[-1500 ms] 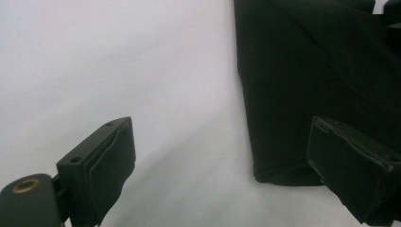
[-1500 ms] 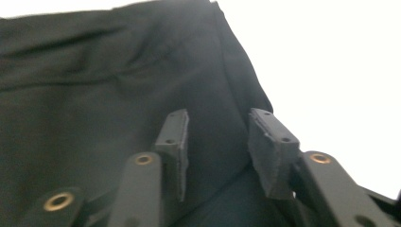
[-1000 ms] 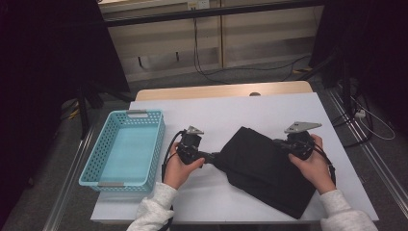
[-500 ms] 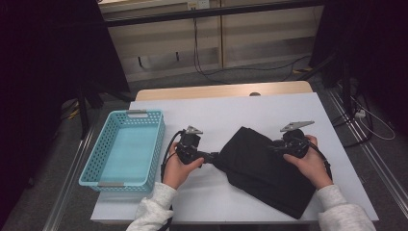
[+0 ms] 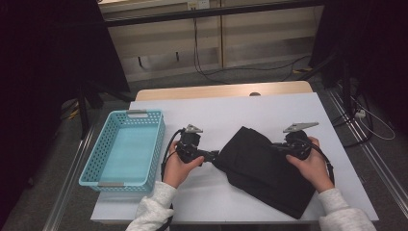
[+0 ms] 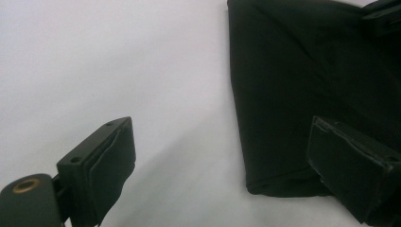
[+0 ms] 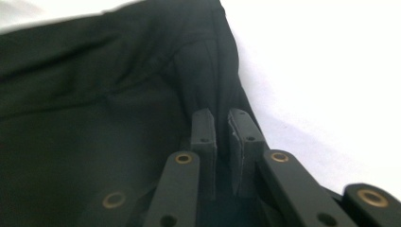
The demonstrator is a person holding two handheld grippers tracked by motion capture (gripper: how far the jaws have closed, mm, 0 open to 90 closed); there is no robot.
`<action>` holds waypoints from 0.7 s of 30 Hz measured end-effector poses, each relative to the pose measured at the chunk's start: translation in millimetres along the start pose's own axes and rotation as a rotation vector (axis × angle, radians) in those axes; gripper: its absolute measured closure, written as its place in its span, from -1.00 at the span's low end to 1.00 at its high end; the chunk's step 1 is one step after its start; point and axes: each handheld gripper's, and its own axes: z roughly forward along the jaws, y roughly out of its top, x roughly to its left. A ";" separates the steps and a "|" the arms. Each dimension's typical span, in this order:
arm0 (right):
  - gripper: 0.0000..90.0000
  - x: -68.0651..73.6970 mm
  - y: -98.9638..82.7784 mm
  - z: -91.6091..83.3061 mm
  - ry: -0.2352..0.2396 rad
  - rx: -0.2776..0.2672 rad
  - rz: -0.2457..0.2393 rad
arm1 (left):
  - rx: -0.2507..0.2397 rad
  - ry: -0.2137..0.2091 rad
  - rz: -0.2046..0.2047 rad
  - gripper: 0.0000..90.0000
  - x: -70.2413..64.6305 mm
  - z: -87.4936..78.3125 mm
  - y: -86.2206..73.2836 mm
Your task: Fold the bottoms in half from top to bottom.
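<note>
Cloth (image 5: 264, 168) plain black, no pattern, lying right of basket; basket (image 5: 144, 127) light turquoise, walls in grid of small holes, grey handles at both ends; table (image 5: 231, 113) white, pale wood strip along edge far from basket's near end; grippers (image 5: 215, 155) (image 5: 275, 147) black, grey plates on top, brass rivets; sleeves (image 5: 153, 211) off-white; floor beyond basket grey

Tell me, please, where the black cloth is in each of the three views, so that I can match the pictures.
High view: the black cloth lies right of centre on the table, between the two hands.
Left gripper view: it fills the right half, one corner at the right-hand jaw.
Right gripper view: it covers the left and centre, a fold pinched between the jaws.
Shared landmark: the white table top.
</note>
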 end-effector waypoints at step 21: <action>0.82 4.8 -23.2 -52.6 -0.008 -0.063 0.052 | -0.004 -0.004 0.011 -0.80 -5.5 -1.7 0.9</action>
